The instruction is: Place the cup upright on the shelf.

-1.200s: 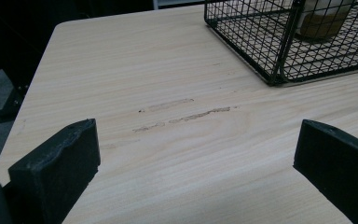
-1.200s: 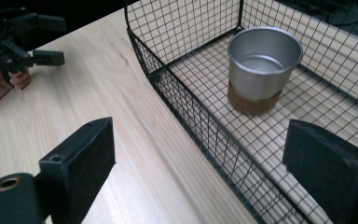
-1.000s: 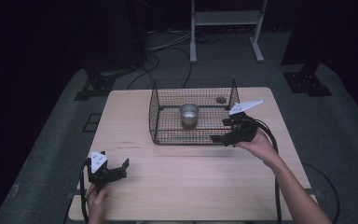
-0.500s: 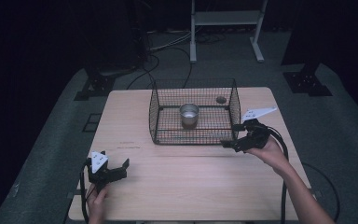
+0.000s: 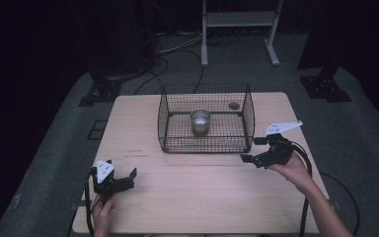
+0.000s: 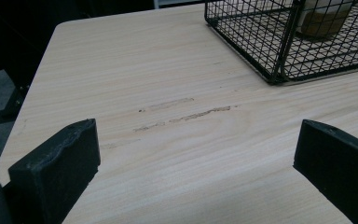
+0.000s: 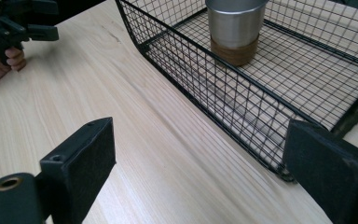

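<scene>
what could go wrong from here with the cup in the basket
1. The right tongs hang open just outside the wire basket; reaching in low could catch a jaw on the near wall and drag the basket across the table.
2. The metal cup stands upright on the mesh floor; a sideways bump from an open jaw might tip it.
3. The left tongs sit open far from the basket, so nothing steadies it if it slides.

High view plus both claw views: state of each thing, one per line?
Wire basket: upright on the table, open-topped.
Metal cup: upright inside the basket, on a brown base, nothing gripping it.
Small round object: flat on the basket floor, far right corner.
Left claw: open, empty, low over the table's near left.
Right claw: open, empty, outside the basket's near right corner.
</scene>
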`<control>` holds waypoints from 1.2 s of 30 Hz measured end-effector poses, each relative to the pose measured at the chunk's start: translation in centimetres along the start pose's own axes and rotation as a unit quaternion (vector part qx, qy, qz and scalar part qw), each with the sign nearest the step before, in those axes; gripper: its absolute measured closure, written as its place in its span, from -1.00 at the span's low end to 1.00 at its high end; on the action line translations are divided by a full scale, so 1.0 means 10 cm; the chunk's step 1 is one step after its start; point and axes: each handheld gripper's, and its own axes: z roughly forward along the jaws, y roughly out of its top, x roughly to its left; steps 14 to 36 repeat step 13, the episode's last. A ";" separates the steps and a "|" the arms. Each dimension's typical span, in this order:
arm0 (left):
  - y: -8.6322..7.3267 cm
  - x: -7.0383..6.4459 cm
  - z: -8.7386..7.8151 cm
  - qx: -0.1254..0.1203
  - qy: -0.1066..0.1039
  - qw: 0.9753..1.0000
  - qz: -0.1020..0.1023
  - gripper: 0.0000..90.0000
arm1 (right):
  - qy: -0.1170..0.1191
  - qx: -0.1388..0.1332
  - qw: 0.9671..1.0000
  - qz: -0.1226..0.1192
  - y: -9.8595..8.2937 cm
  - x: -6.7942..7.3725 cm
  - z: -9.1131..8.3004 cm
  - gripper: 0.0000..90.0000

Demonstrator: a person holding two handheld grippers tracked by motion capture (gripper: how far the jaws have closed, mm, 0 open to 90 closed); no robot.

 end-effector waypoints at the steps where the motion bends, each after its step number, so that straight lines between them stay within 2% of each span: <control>1: 0.00 0.00 0.00 0.000 0.000 1.000 0.000 -1.00 | -0.002 -0.001 1.000 -0.001 -0.02 0.00 -0.01 -0.80; 7: 0.00 0.00 0.00 0.004 0.000 1.000 0.000 -1.00 | -0.012 0.000 1.000 -0.002 -0.17 -0.01 -0.04 -0.80; 10: 0.00 0.00 0.00 0.001 0.000 1.000 -0.001 -1.00 | -0.011 -0.002 1.000 -0.004 -0.24 0.03 -0.03 -0.80; 13: 0.00 0.00 0.00 0.001 0.000 1.000 -0.001 -1.00 | -0.023 -0.011 1.000 -0.011 -0.33 0.12 -0.04 -0.80; 36: 0.00 0.00 0.00 0.001 0.000 1.000 -0.001 -1.00 | -0.023 -0.011 1.000 -0.011 -0.33 0.12 -0.04 -0.80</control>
